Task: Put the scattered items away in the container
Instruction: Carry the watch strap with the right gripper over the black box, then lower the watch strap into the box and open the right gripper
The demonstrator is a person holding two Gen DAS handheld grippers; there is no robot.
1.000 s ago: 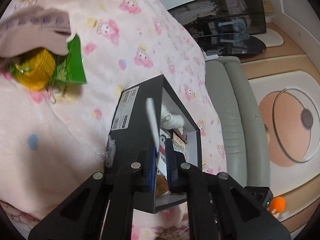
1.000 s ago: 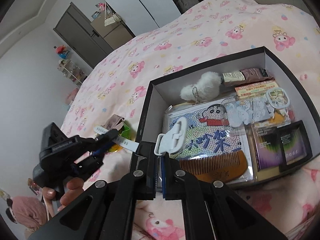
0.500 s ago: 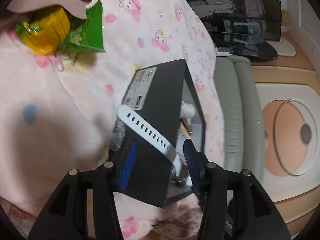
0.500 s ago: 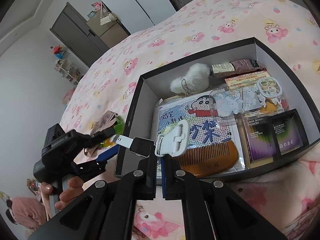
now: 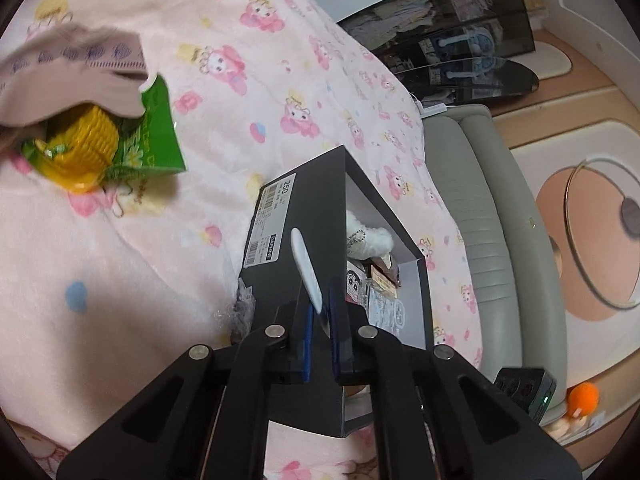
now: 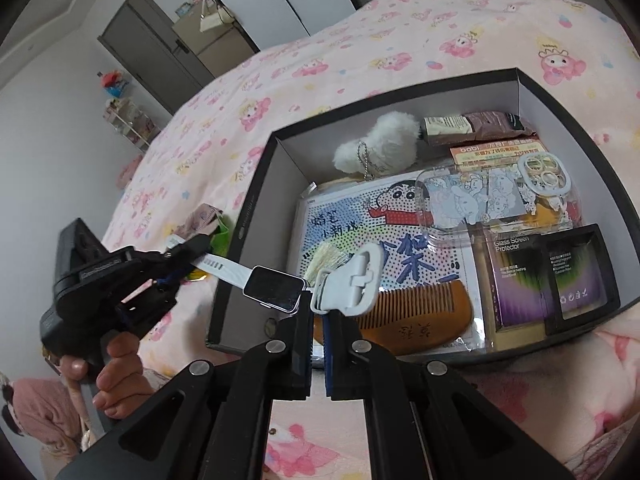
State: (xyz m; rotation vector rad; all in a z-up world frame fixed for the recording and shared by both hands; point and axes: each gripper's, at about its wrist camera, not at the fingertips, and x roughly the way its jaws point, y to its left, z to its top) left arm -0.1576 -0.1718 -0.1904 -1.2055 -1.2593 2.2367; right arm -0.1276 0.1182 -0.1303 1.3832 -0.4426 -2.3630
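A white smartwatch (image 6: 274,284) with a dark face hangs stretched between my two grippers, above the left wall of the black box (image 6: 256,200). My right gripper (image 6: 320,312) is shut on the buckle end of its strap (image 6: 360,280). My left gripper (image 6: 188,252), held by a hand (image 6: 116,364), pinches the holed end of the strap. In the left wrist view the white strap (image 5: 306,268) sticks up out of the shut left gripper (image 5: 320,308), in front of the box (image 5: 300,208).
The box holds a wooden comb (image 6: 420,308), a white plush (image 6: 380,140), a screen protector pack (image 6: 520,276) and several flat packets. On the pink blanket lie a green packet (image 5: 156,148), a yellow item (image 5: 80,152), a pinkish cloth (image 5: 68,72) and a crumpled wrapper (image 5: 244,304).
My left jaws were shut on the strap, stood wide open half a second ago, and are shut on it again. The watch face has come into view over the box's left wall.
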